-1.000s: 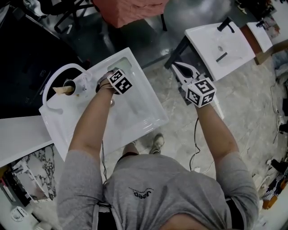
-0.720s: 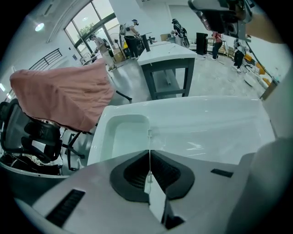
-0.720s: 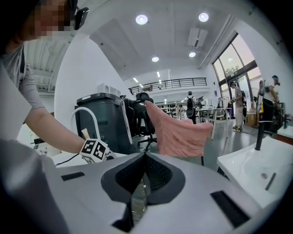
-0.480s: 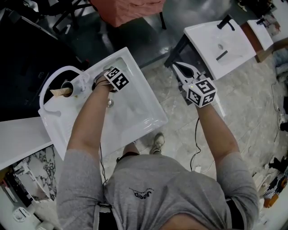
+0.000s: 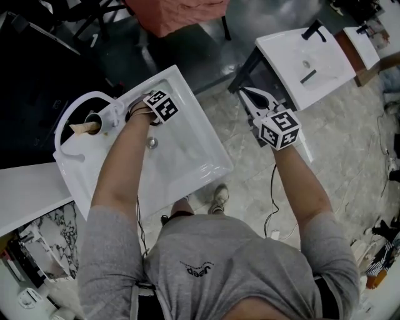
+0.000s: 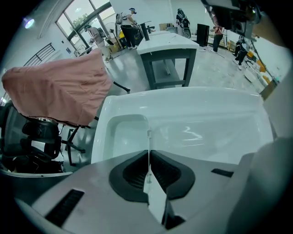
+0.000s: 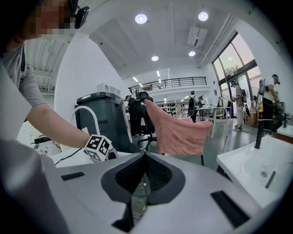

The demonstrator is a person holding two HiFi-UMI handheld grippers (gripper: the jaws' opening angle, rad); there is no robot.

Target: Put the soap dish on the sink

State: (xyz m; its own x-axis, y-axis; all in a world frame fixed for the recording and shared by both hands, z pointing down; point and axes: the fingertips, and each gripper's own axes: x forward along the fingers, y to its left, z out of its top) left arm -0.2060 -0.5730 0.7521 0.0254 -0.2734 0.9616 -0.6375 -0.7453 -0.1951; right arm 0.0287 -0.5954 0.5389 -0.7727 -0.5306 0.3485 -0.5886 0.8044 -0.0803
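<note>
A white sink point(image 5: 200, 159) lies below me at the left. In its far corner is a white rounded-rectangle soap dish point(image 5: 175, 87) point(image 6: 126, 137); I cannot tell whether it is loose or moulded in. My left gripper point(image 5: 153, 107) point(image 6: 149, 137) points steeply down beside that dish, over the basin's far side, jaws shut. A thin white edge runs along the seam, and I cannot tell it apart from the fingers. My right gripper point(image 5: 249, 97) point(image 7: 144, 183) hangs over the floor between two sinks, shut with nothing in it.
A white arched faucet point(image 5: 65, 122) and a cup with a wooden piece point(image 5: 94, 122) stand at the sink's left end, and the drain point(image 5: 152, 142) shows mid-basin. A second sink point(image 5: 306, 62) with a black tap is at the far right. A pink cloth point(image 5: 181, 15) drapes a chair.
My left gripper has slid up and left in the head view, toward the sink's far corner. The dish shape and my right gripper have stayed put.
</note>
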